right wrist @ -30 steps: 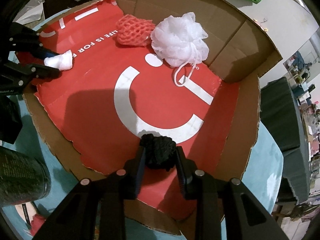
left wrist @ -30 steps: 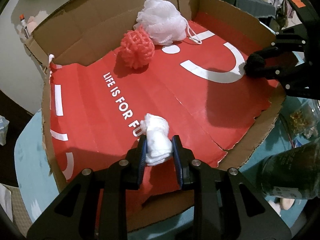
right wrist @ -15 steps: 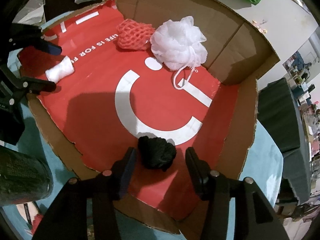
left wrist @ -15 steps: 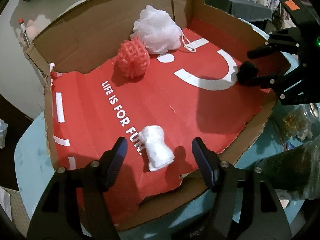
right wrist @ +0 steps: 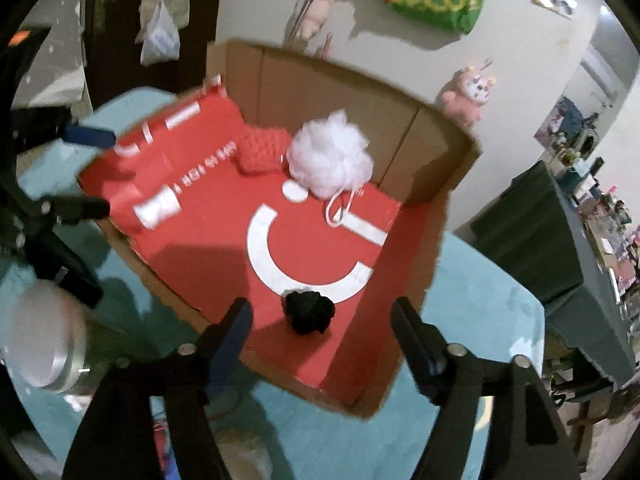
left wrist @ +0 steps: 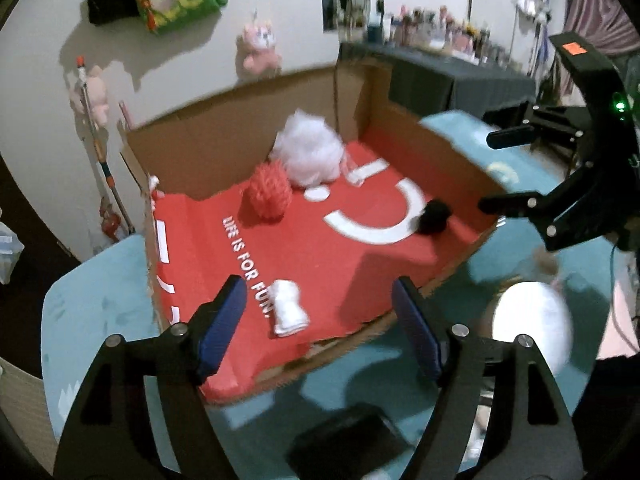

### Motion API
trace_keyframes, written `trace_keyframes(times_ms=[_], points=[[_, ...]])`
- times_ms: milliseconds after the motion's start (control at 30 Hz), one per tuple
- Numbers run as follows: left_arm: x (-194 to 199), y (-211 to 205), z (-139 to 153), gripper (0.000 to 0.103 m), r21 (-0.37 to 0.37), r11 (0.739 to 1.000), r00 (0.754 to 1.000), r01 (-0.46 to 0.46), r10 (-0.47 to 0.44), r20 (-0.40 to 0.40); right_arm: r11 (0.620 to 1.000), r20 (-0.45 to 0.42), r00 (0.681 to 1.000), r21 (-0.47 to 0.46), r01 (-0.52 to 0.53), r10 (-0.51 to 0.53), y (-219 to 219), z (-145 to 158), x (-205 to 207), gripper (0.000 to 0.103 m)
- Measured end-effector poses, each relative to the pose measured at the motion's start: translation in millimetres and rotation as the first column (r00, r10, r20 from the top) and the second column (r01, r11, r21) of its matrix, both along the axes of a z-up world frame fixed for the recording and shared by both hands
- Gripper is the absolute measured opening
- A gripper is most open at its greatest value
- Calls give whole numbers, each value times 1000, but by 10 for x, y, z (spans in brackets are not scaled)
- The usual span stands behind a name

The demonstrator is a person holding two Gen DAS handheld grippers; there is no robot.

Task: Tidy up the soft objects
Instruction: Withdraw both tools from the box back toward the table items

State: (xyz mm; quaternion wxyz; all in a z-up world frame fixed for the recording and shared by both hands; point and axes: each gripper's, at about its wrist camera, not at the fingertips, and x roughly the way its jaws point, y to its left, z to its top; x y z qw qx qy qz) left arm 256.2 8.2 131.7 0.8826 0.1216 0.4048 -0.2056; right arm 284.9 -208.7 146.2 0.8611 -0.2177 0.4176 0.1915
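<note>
We hold our left claw (left wrist: 316,312) spread, the small white cloth roll (left wrist: 289,309) lying free between its fingers. Our right claw (right wrist: 322,328) gapes too, the black fuzzy ball (right wrist: 309,312) loose just ahead.

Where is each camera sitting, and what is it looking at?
Left wrist camera: sits on the left claw, looks over the open claw into the red-lined cardboard box; the white roll lies ahead, and the right claw shows at right.
Right wrist camera: sits on the right claw, looks over the open claw into the box; the black ball lies ahead, and the left claw shows at left.
Both see the white pouf, red ball, roll and black ball.
</note>
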Motion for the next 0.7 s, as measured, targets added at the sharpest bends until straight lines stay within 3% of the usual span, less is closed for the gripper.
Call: trace_keyframes(times_ms=[33, 167, 267, 333, 467, 700], points=[[-81, 8, 74, 75, -15, 1000, 1000, 0, 0, 17, 1000, 22, 1000, 20, 5, -5, -23, 88, -85, 87], [-453, -16, 319, 85, -74, 997, 995, -7, 14, 98, 996, 95, 995, 90, 17, -25, -77, 360, -434, 92], [-748, -41, 467, 86, -119, 993, 985, -25, 44, 164, 990, 152, 988, 141, 14, -36, -110, 534, -757, 97], [-964, -69, 551, 89, -132, 991, 974, -25, 54, 220, 985, 194, 980, 175, 9, -43, -130, 628, -1000, 103], [-1384, -120, 661, 96, -162, 986, 943, -46, 96, 320, 972, 254, 965, 234, 10, -71, -161, 726, -1440, 103], [-1999, -183, 623, 97, -224, 971, 890, -85, 175, 421, 943, 332, 932, 330, 30, -146, -272, 699, -2108, 103]])
